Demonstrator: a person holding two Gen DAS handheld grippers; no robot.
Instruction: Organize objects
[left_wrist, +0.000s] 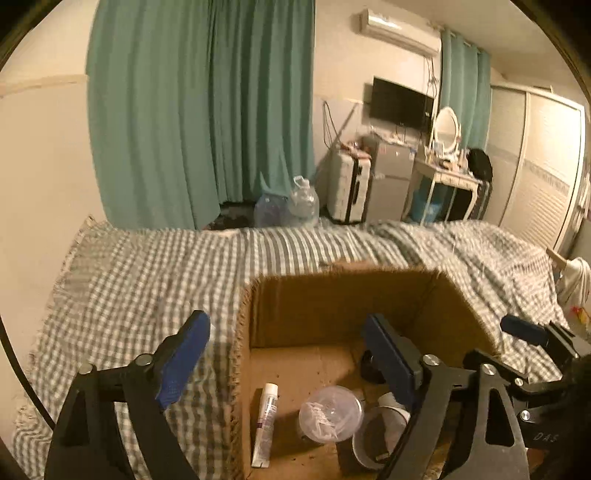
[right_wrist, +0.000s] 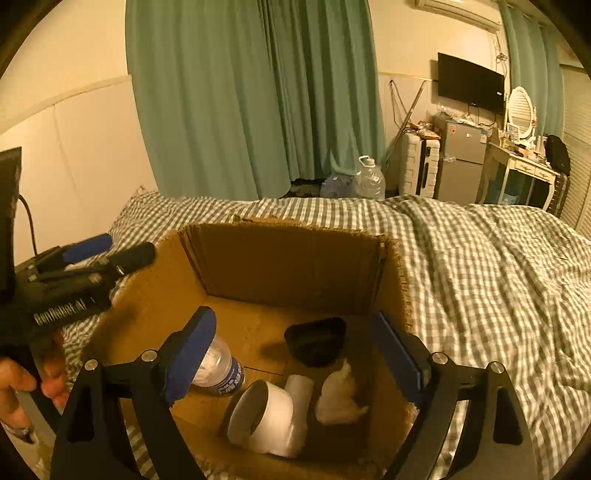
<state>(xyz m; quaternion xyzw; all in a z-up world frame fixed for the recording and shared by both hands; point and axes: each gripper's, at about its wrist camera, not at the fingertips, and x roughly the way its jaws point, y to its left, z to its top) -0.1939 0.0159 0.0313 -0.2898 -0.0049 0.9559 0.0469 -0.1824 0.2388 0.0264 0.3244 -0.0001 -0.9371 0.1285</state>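
Both grippers stand over the open cardboard box (right_wrist: 288, 266) on the checked bedspread (right_wrist: 480, 266), jaws apart and nothing between them. The left gripper (left_wrist: 288, 354) has the white tube (left_wrist: 266, 424) directly below, its long axis running away from the camera, roughly parallel to the fingers, beside a clear lidded cup (left_wrist: 330, 413). The right gripper (right_wrist: 295, 350) hangs over the white pipe elbow (right_wrist: 273, 417), black bowl (right_wrist: 316, 341) and crumpled tissue (right_wrist: 340, 398); a water bottle (right_wrist: 219, 369) lies by its left finger. In my judgement everything visible is already boxed; either hand is equally near.
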